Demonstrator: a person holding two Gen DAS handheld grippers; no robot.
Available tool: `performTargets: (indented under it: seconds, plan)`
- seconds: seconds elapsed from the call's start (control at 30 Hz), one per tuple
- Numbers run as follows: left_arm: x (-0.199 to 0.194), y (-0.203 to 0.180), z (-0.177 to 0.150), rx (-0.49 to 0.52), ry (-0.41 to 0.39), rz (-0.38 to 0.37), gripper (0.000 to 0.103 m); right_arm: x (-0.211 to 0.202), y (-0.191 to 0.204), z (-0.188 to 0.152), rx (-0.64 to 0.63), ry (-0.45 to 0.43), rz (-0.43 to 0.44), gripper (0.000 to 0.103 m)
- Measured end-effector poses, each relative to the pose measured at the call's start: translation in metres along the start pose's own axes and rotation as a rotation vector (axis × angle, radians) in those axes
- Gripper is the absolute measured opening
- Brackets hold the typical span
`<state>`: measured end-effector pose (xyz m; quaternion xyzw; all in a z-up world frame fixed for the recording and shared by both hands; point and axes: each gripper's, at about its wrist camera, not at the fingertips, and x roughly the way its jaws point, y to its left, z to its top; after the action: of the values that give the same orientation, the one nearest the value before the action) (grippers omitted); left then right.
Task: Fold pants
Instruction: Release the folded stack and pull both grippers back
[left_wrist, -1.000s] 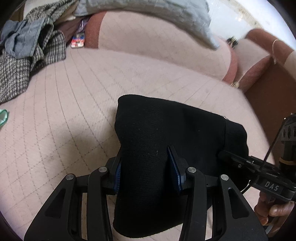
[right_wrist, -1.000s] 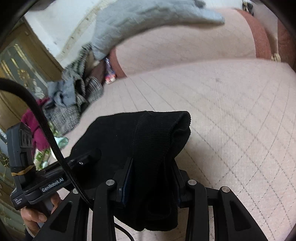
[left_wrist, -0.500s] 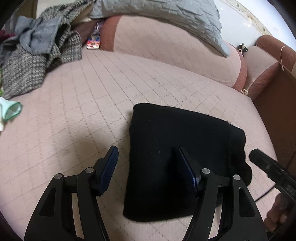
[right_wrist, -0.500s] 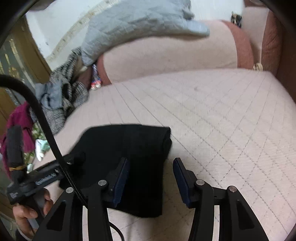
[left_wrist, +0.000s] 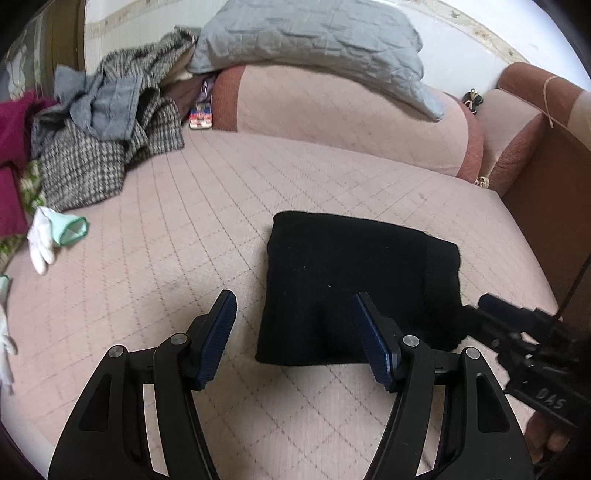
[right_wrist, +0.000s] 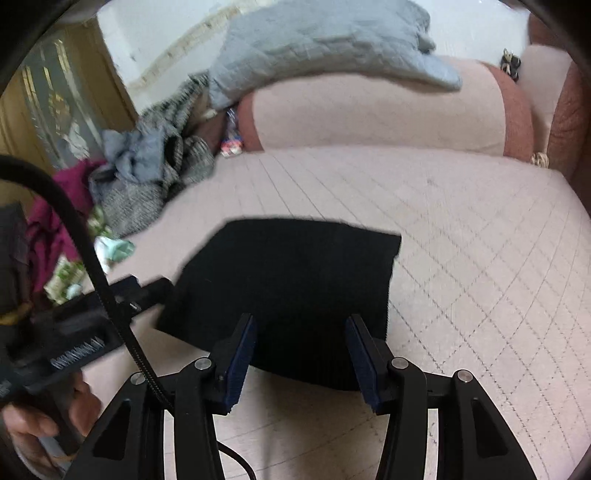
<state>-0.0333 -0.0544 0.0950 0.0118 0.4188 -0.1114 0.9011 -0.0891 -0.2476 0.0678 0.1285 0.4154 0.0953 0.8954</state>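
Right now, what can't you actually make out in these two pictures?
- Black pants: inner folds hidden under the top layer; near edge behind the fingers in the right view.
- Small packet by the cushion: print too small.
- Clothes pile: blurred in the right view, cut off at the left view's edge.

The left gripper (left_wrist: 293, 341) and the right gripper (right_wrist: 300, 354) share one build: matte black linkage arms with triangular cut-outs, round silver screws at the pivots, and ribbed dark blue pads (left_wrist: 218, 341) on the fingers. A thick black ribbed cable (right_wrist: 88, 251) arcs past the right gripper's left arm. Bare skin of a hand (right_wrist: 40, 424) shows, and white lettering marks each gripper body seen from the other.
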Motion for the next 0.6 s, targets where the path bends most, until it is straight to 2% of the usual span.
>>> performTargets:
  seconds: [0.2, 0.33, 0.6]
  plan:
    - [-0.023, -0.009, -0.01, 0.016, -0.03, 0.011, 0.066, -0.038, 0.015, -0.008, -0.012, -0.084, -0.045, 0.049]
    - [-0.035, -0.01, -0.018, 0.007, -0.044, 0.017, 0.066, -0.047, 0.02, -0.013, -0.031, -0.103, -0.076, 0.049]
    - [-0.048, -0.012, -0.029, 0.005, -0.05, 0.025, 0.066, -0.057, 0.024, -0.022, -0.027, -0.117, -0.084, 0.049]
